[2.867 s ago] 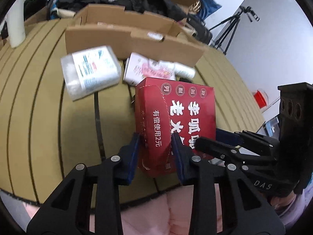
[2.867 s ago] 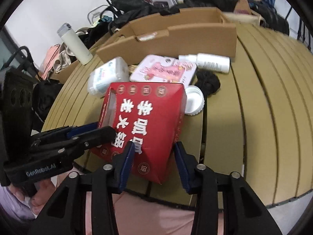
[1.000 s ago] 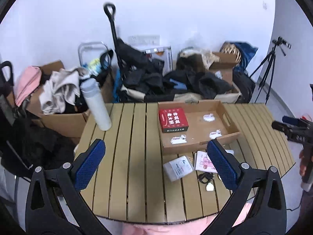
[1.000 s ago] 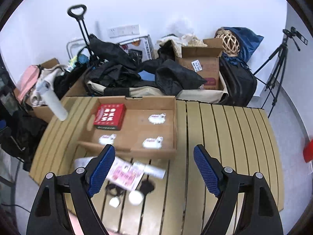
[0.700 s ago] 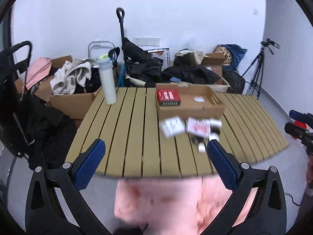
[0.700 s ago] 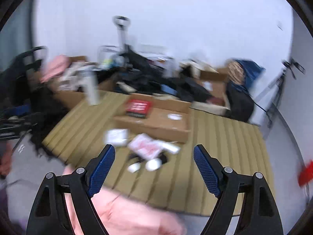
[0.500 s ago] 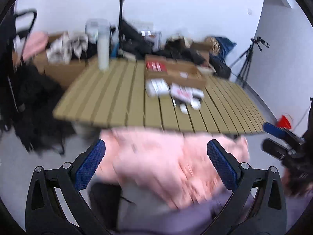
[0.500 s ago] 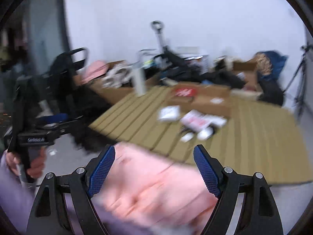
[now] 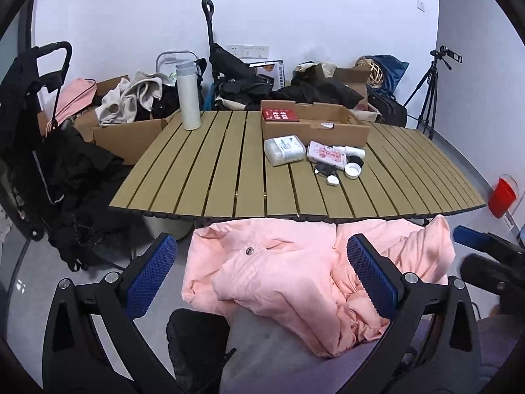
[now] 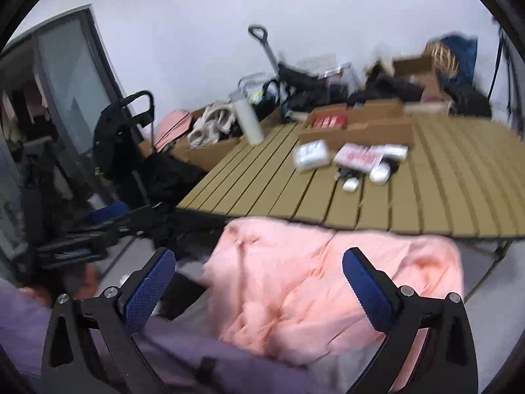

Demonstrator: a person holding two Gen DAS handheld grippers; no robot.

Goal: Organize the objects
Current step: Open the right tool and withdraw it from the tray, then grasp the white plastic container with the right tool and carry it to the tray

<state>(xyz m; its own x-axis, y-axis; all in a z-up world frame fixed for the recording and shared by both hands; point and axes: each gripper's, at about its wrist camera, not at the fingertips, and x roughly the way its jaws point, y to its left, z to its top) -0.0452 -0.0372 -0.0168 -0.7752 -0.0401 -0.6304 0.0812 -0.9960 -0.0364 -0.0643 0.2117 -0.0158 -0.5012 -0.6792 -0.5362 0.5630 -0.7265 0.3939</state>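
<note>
The red box [image 9: 280,115] lies in the open cardboard box [image 9: 315,128] at the back of the slatted table [image 9: 213,180]. In front of it lie a white wipes pack [image 9: 284,149], a pink packet [image 9: 326,155], a white bottle [image 9: 354,151], a white cap [image 9: 352,169] and a small black item [image 9: 323,169]. My left gripper [image 9: 261,262] is open and empty, well short of the table, over a pink garment [image 9: 311,279] on the person's lap. My right gripper [image 10: 259,269] hangs beside it, its jaws opening with nothing between them.
A tall white flask [image 9: 187,95] stands at the table's back left. Bags, clothes and cardboard boxes crowd the floor behind. A black stroller [image 9: 39,131] is at the left, a tripod [image 9: 430,92] and a red bucket [image 9: 502,197] at the right.
Both grippers have drawn back from the table and sunk low over the pink garment. The right view has swung left, and its jaws stand wider than before.
</note>
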